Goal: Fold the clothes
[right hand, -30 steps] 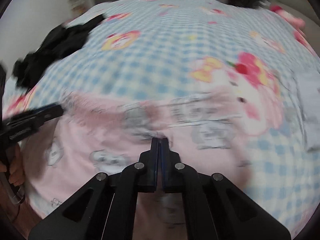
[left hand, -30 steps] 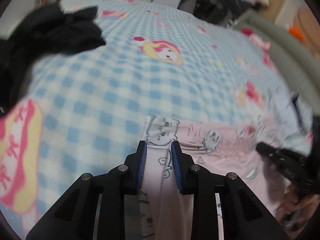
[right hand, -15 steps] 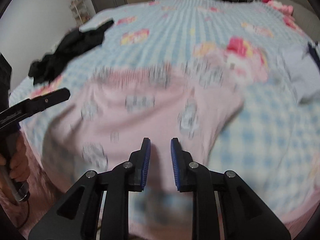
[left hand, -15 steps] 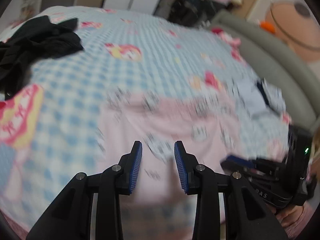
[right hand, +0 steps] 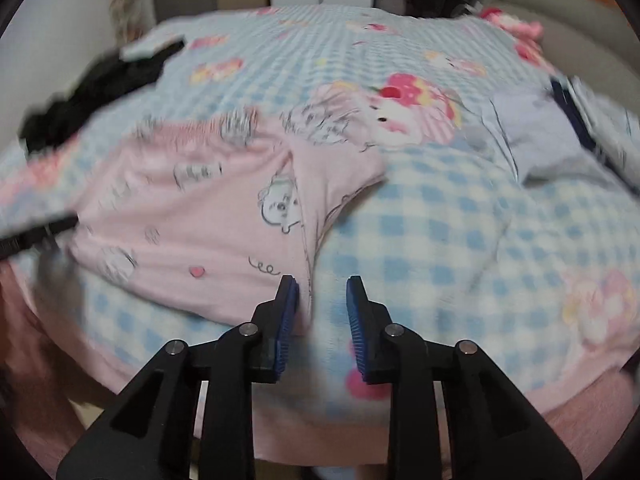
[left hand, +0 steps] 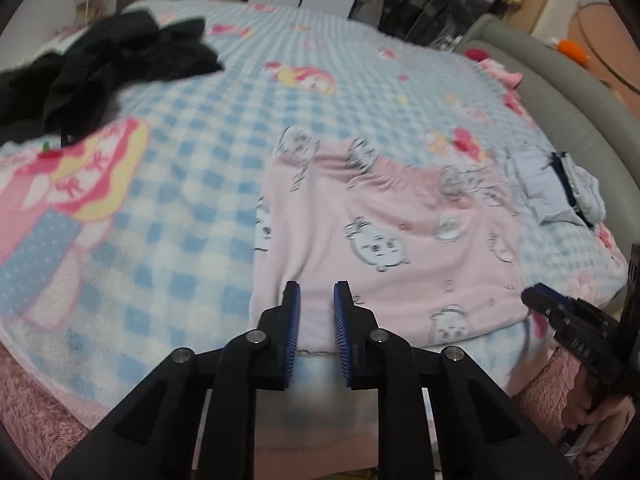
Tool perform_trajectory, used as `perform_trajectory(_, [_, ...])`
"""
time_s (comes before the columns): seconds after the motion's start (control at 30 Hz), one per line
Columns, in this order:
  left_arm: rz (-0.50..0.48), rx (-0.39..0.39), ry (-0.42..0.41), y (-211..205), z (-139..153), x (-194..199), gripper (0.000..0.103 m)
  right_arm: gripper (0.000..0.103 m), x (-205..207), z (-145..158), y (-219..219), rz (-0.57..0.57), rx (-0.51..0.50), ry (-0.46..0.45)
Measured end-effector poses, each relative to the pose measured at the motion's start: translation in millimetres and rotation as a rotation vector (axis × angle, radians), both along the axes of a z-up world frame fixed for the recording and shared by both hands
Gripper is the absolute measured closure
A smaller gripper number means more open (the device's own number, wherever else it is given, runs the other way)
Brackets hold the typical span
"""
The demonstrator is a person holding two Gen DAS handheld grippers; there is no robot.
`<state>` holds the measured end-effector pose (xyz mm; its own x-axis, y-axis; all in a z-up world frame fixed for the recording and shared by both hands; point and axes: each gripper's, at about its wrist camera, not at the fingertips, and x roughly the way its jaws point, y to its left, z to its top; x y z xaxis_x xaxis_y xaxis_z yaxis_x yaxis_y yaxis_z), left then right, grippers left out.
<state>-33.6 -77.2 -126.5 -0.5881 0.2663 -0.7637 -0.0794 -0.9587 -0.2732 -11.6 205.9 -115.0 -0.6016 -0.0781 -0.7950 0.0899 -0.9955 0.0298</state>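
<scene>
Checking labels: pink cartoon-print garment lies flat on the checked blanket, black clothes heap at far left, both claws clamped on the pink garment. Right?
Not quite. Both claws are open: the left claw and right claw hold nothing, as both wrist views show. The pink garment lies on the checked blanket, with the black clothes heap at far left.

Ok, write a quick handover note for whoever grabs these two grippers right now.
Left gripper: jaws open, just closing a little, nothing pinched.
Right gripper: jaws open, just opening, holding nothing.
Pink cartoon-print fleece garment: lying on the blue checked blanket, near edge by both grippers.
Done: garment laid down and released.
Left: finish folding; black clothes pile and pale blue garment wait.
</scene>
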Motion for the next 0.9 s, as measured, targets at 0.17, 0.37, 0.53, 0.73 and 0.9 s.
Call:
perform_trajectory(0.17, [-0.06, 0.012, -0.019, 19.4, -3.2, 5.2, 0.082, 0.077, 12.0, 7.9, -36.4, 0.141, -0.031, 0.071])
perform_trajectory(0.37, [0.029, -0.093, -0.026, 3.5, -3.8, 5.5, 0.082, 0.086, 5.8, -27.0, -41.7, 0.132, 0.079, -0.025])
perform_trajectory(0.53, [0.143, 0.043, -0.053, -44.5, -2.8, 9.2, 0.081, 0.094, 7.9, -16.6, -22.1, 0.077, 0.058, -0.012])
perform_trajectory(0.73, [0.093, 0.161, -0.091, -36.5, -11.5, 12.6, 0.067, 0.076, 15.6, -0.3, 2.1, 0.027, -0.136, -0.01])
perform_trajectory(0.9, [0.059, 0.194, -0.135, -27.4, -22.4, 4.8, 0.063, 0.073, 10.7, -17.2, 4.3, 0.001, -0.119, -0.062])
